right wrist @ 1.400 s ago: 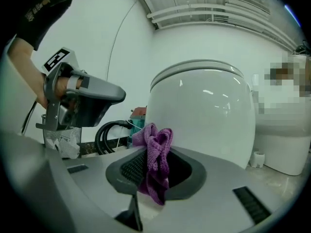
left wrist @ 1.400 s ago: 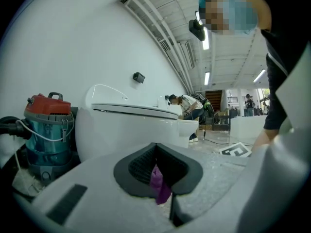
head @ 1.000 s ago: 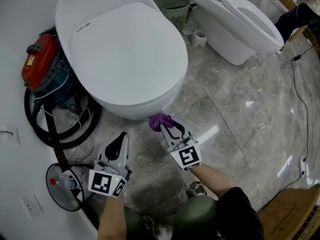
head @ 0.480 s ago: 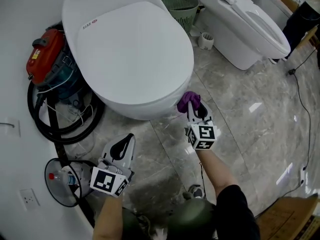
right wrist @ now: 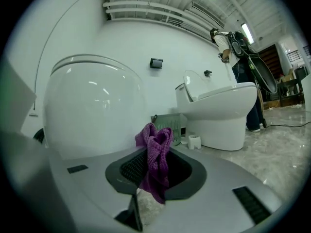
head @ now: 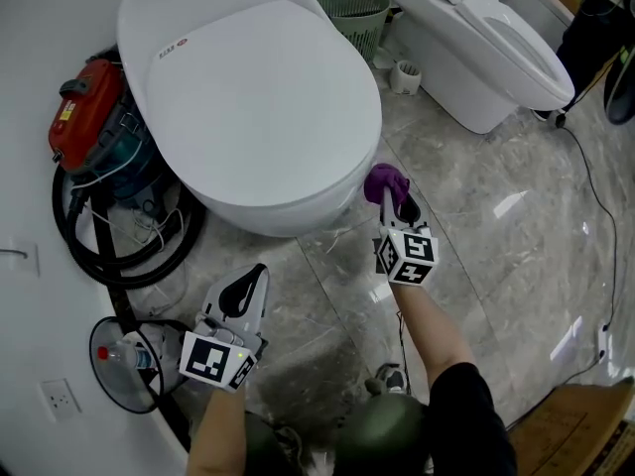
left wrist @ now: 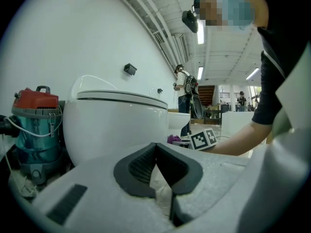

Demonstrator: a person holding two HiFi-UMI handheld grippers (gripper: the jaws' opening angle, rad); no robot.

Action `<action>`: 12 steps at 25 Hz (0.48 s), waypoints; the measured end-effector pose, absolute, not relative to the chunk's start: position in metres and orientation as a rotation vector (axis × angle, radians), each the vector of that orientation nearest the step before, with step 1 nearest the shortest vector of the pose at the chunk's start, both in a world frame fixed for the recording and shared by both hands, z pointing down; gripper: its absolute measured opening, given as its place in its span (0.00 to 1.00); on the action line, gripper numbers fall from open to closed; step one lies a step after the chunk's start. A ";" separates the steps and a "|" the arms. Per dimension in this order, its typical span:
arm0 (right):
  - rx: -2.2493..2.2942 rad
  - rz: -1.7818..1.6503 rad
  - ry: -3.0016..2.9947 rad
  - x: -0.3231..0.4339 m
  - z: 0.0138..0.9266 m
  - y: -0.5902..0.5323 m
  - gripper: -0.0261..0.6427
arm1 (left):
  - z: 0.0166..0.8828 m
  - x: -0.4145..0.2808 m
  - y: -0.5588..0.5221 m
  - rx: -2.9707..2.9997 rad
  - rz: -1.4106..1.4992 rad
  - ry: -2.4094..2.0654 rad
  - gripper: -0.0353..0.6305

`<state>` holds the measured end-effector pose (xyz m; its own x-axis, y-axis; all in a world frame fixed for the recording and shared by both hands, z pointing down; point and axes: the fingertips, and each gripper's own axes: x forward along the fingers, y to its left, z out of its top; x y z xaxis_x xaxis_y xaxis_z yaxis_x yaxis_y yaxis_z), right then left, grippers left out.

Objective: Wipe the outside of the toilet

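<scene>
Toilet (head: 258, 107): hard, slick shell. A soft, limp purple cloth (head: 385, 180) is pinched mid-fold in the right gripper (head: 394, 204), just beside its bowl. The left gripper (head: 241, 284) is closed on nothing.

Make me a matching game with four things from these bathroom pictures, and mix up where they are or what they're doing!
Things:
1. purple cloth
2. red-topped vacuum cleaner
3. green basket
4. left gripper

Places or states:
A. jaws shut on nothing
B. at the back, between the near toilet and the second toilet
C. held in the jaws of the right gripper
D. left of the near toilet, by the wall

Pairs: 1-C, 2-D, 3-B, 4-A
</scene>
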<state>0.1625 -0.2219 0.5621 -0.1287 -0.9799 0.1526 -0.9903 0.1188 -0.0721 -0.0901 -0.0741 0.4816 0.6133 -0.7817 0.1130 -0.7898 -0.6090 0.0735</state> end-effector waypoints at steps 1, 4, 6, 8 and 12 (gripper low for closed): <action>2.018 0.247 -2.318 0.161 0.561 -0.213 0.17 | 0.481 -0.090 -0.074 2.718 0.103 -1.328 0.07; 1.960 0.251 -2.377 0.154 0.562 -0.177 0.17 | 0.481 -0.087 -0.073 2.727 0.101 -1.314 0.07; 1.881 0.232 -2.434 0.138 0.561 -0.152 0.17 | 0.481 -0.086 -0.073 2.730 0.101 -1.308 0.07; 1.766 0.204 -2.505 0.111 0.560 -0.128 0.17 | 0.480 -0.088 -0.073 2.730 0.103 -1.311 0.07; 1.504 0.131 -2.618 0.045 0.572 -0.096 0.17 | 0.478 -0.093 -0.070 2.729 0.115 -1.329 0.07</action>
<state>0.0451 -0.0962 0.5725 -0.4992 -0.8540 0.1465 -0.8644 0.5026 -0.0153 -0.0934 -0.0700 0.4784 0.6153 -0.7801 0.1133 -0.7879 -0.6128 0.0601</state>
